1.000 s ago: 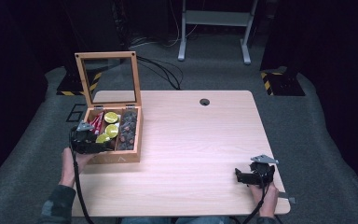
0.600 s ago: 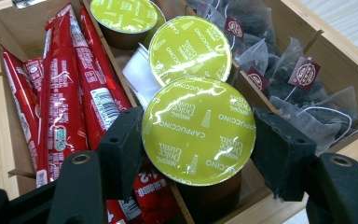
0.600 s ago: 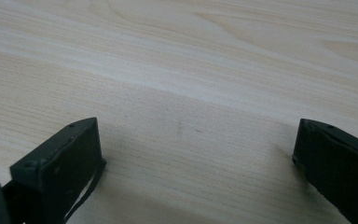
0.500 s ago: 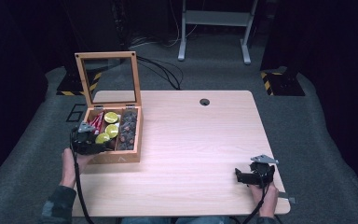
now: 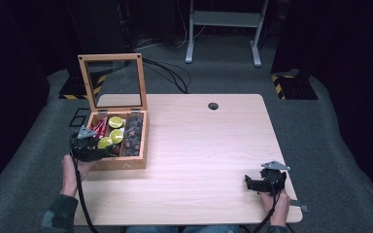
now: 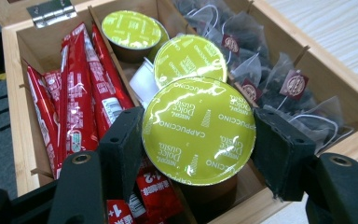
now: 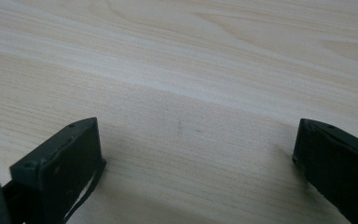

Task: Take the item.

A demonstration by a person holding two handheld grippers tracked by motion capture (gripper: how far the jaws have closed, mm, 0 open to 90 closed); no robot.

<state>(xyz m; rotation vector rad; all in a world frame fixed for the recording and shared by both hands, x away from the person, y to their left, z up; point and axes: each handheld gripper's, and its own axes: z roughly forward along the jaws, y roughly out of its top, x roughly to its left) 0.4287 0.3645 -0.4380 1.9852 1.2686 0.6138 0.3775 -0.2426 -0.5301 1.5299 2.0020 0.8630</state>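
The left tool [image 6: 198, 140] pinches a green cappuccino capsule [image 6: 199, 130] in the near end of the wooden box [image 5: 126, 162], its jaws having just closed on it (red sachets [image 6: 79, 102] lie alongside). Well right of the box, the right tool [image 7: 196, 154] rests spread over bare tabletop [image 5: 199, 145]

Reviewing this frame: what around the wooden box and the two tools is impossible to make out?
- Body of the green-lidded cappuccino capsule, left gripper view: under its own foil lid, between the left tool pads.
- Red sachets text, left gripper view: too small; lower ends behind a pad.
- Wooden box contents, high view: too small.
- Right tool, right gripper view: jaw bases cut off by the bottom edge, above the pale wooden table.
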